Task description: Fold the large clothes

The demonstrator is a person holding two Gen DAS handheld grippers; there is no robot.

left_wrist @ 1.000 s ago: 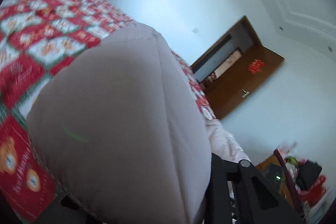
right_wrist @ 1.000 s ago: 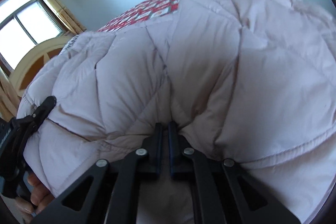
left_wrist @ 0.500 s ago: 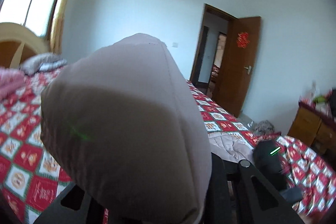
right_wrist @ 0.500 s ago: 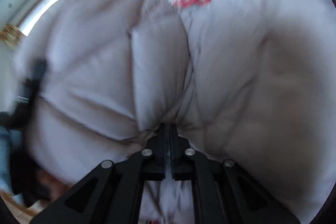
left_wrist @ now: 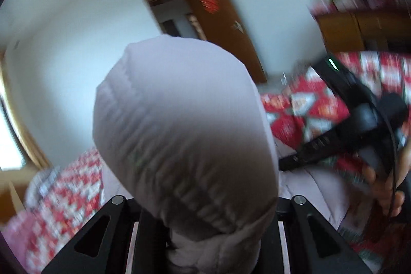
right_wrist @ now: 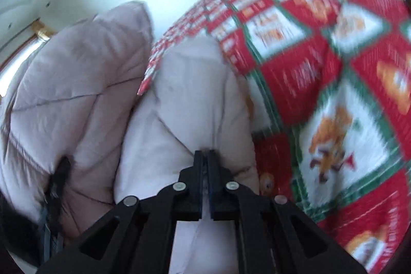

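Observation:
A pale pink quilted puffer jacket (left_wrist: 179, 125) bulges up in front of the left wrist camera. My left gripper (left_wrist: 205, 238) is shut on a thick wad of it, and its fingertips are hidden under the fabric. In the right wrist view the same jacket (right_wrist: 185, 104) hangs in two puffy folds. My right gripper (right_wrist: 204, 158) is shut on a pinch of the nearer fold, above the red patterned bedspread (right_wrist: 334, 99). The right gripper and the hand holding it (left_wrist: 359, 130) show at the right of the left wrist view.
The bed carries a red, green and white patterned cover (left_wrist: 308, 107). An open wooden door (left_wrist: 221, 17) is in the far wall. A wooden dresser (left_wrist: 359, 27) with clutter stands at the right. A window (right_wrist: 15, 68) is at the left.
Both grippers have swung with the jacket still in them. The left view has tilted toward the door and the right hand. The right view now shows the bedspread to the right of the folds.

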